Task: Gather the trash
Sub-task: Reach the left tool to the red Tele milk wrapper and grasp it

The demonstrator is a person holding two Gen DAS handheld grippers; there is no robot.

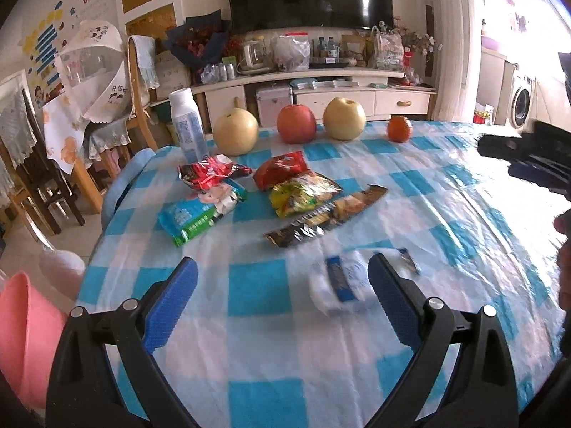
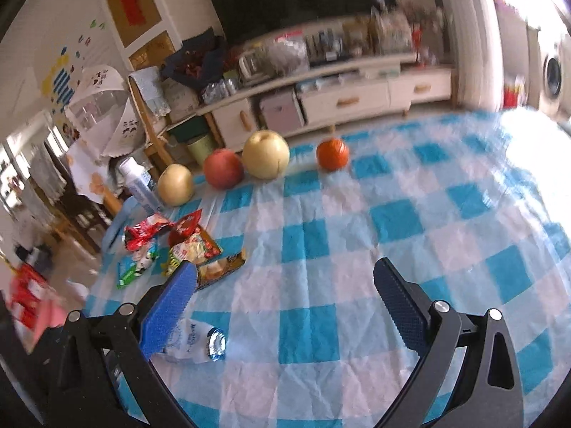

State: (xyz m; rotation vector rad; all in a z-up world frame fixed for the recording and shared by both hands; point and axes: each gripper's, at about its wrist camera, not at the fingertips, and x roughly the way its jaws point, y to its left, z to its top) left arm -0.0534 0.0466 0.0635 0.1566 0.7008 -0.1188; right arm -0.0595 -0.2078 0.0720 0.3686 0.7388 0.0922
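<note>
Several empty snack wrappers lie on the blue-checked tablecloth [image 1: 257,289]: a red one [image 1: 210,173], a green-blue one [image 1: 189,219], a yellow one [image 1: 303,192] and a long dark one [image 1: 324,215]. A crumpled white-and-blue wrapper [image 1: 340,281] lies just inside the right finger of my left gripper [image 1: 283,276], which is open above the cloth. My right gripper [image 2: 285,278] is open too, over bare cloth; the white-and-blue wrapper [image 2: 200,340] lies under its left finger, and the wrapper pile [image 2: 189,249] is beyond that finger. The other gripper [image 1: 528,153] shows at the right edge of the left wrist view.
A row of fruit stands at the table's far side: two pears [image 1: 235,133], an apple [image 1: 296,123] and an orange [image 1: 399,128], with a white bottle [image 1: 187,125] at the left. A pink bin [image 1: 25,335] sits left of the table. Chairs [image 1: 46,164] and a TV cabinet [image 1: 321,89] stand behind.
</note>
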